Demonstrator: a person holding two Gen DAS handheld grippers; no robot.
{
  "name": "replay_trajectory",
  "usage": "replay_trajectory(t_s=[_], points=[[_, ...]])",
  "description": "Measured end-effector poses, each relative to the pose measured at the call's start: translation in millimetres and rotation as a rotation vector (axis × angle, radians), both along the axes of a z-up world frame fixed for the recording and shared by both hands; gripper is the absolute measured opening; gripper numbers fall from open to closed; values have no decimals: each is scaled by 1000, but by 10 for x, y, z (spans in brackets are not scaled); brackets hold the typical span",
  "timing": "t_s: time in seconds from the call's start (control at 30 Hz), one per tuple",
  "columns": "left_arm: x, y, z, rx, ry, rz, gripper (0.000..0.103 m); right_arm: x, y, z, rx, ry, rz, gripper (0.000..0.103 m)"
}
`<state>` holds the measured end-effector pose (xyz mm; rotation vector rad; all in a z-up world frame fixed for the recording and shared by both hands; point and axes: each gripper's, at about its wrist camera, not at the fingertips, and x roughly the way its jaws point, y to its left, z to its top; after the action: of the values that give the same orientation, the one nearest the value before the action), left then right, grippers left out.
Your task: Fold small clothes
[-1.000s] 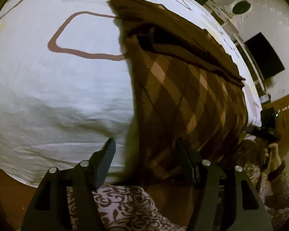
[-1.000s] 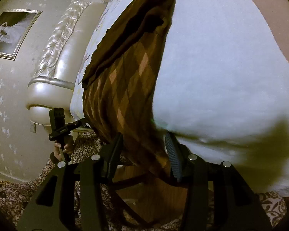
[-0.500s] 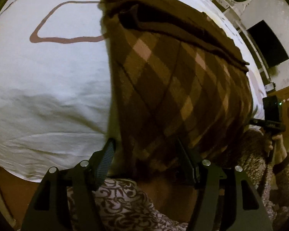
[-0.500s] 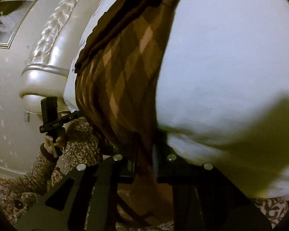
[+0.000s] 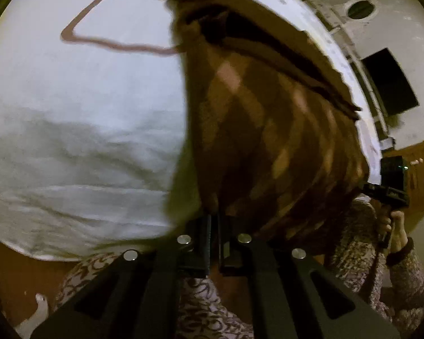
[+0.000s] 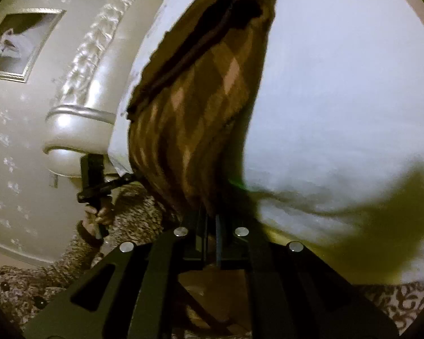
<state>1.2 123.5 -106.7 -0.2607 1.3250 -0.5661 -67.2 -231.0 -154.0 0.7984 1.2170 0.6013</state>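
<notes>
Closest to us, both grippers are pinched down on the near hem of the brown argyle garment. The left hand-held gripper has its jaws nearly together with the left corner of the cloth squeezed between them, and the right hand-held gripper looks the same on the right corner, only a thin slit left with fabric in it.

Past the jaws, the garment runs away from us across the bed, lying on the white sheet, with a darker plain band at its far end that looks bunched up. The near edge hangs at the bed's edge, where we're holding it.

What could go wrong from here, as we see it:
- each grip is on just a small bite of hem, so a quick lift could pull a corner free
- if we bring one side over faster than the other, the fold lands crooked
- that bunched far end could get trapped under the fold as a lump

Farther back there's a padded headboard and a framed picture on the wall. No brands, labels or readable writing anywhere; the frames are pretty blurry anyway.
</notes>
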Motion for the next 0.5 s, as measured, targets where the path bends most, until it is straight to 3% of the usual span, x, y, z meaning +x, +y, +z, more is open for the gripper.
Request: replay_trajectory(t_s=[0.13,0.27,0.5], points=[[-21,33,193,-57,-75,-21,3,-68,-118,139,69,-44,-30,3],[122,246,329,-159,-81,63,3,-54,-297,337,155,-110,-93,3],[706,407,608,-239,-125,184,3,258,-592,514,200,-194,-194,3]])
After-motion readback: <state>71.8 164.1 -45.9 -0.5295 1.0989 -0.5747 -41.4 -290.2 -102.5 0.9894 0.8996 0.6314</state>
